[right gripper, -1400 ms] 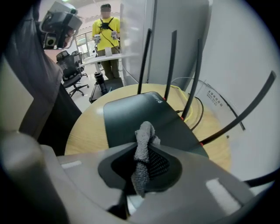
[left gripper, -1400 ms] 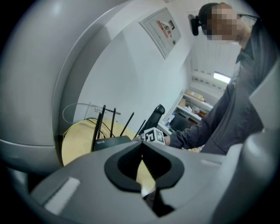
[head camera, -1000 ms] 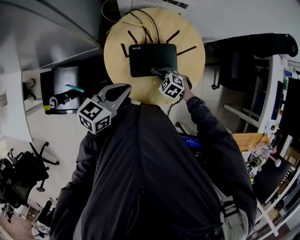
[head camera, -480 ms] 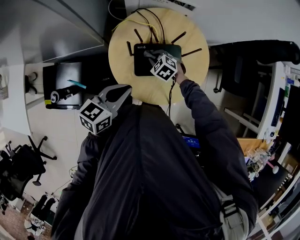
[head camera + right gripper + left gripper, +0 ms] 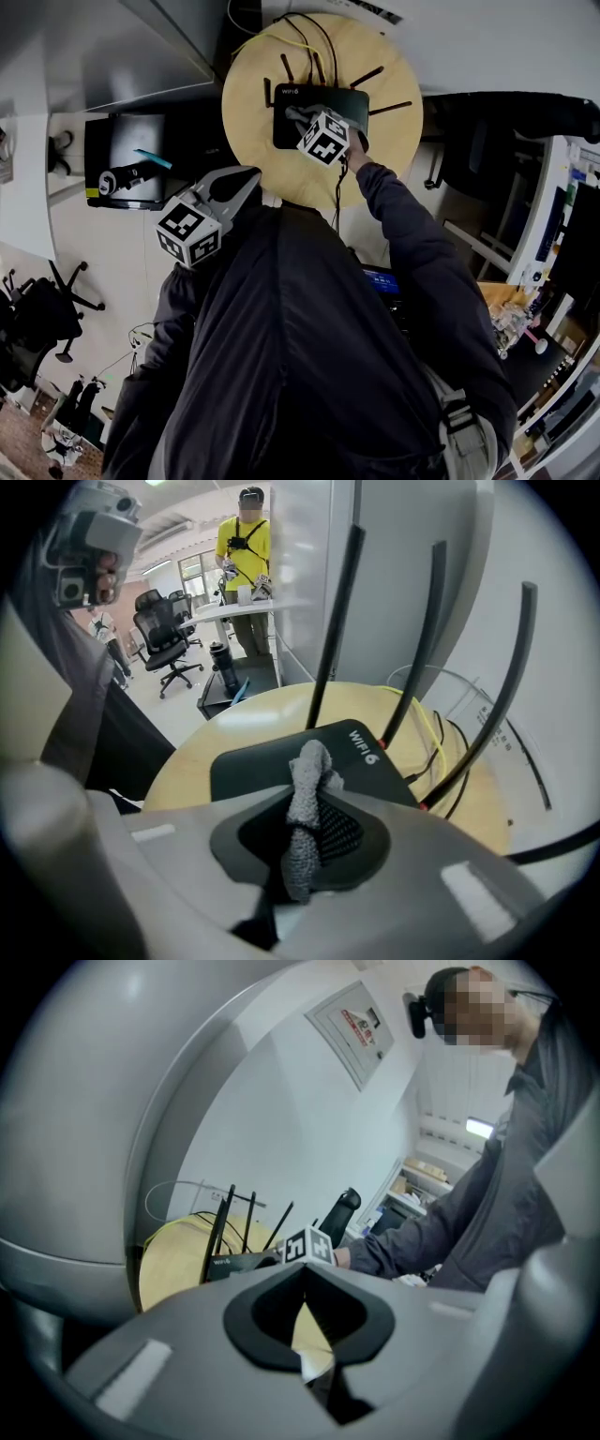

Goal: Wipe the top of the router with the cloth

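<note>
Router (image 5: 349,101) top under grey cloth (image 5: 312,761) pinched in right hand-held gripper (image 5: 302,803); left hand-held gripper (image 5: 251,176) pressed together, empty.

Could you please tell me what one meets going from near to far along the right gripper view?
The grey cloth held by the right gripper → black router → round wooden table, far rim → black office chair → person in a yellow shirt.
</note>
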A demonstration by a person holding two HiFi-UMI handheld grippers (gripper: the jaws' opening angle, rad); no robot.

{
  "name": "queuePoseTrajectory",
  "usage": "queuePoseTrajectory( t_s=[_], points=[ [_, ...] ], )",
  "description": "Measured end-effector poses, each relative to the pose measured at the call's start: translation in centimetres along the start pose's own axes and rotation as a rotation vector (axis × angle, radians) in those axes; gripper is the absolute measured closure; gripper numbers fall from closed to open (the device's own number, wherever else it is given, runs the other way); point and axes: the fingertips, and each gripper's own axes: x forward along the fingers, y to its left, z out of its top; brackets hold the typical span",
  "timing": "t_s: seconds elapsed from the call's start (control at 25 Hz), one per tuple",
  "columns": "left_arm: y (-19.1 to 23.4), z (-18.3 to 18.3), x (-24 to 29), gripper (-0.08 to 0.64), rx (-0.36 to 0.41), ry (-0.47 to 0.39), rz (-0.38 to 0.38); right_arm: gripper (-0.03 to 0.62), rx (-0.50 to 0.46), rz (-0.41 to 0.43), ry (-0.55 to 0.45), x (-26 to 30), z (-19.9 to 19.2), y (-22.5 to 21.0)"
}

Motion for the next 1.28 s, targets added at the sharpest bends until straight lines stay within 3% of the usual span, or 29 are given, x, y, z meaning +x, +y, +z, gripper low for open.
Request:
queuePoseTrajectory(
  t_s=[0.24,0.48,0.88,1.28],
  points=[
    [0.3,0.3,0.7,0.56,0.011,0.013,-0.033,0.561,0.063,0.03,-0.048,-0.9,-1.4,5.9],
    [-0.3,0.6,1.9,0.56,0.044,0.042,-0.084,0.561,0.114,0.067,-0.043,-0.9,-1.0,5.7],
    [-0.9,1.3,3.4,0.56,0.087,0.064,-0.144,0.561,0.253,0.027,-0.306,-11.2,4.1,5.6],
    [-1.5,1.4,4.4,0.56,0.096,0.079,-0.172,0.562,0.283,-0.055,-0.367,-16.2,3.1,5.4]
  ],
)
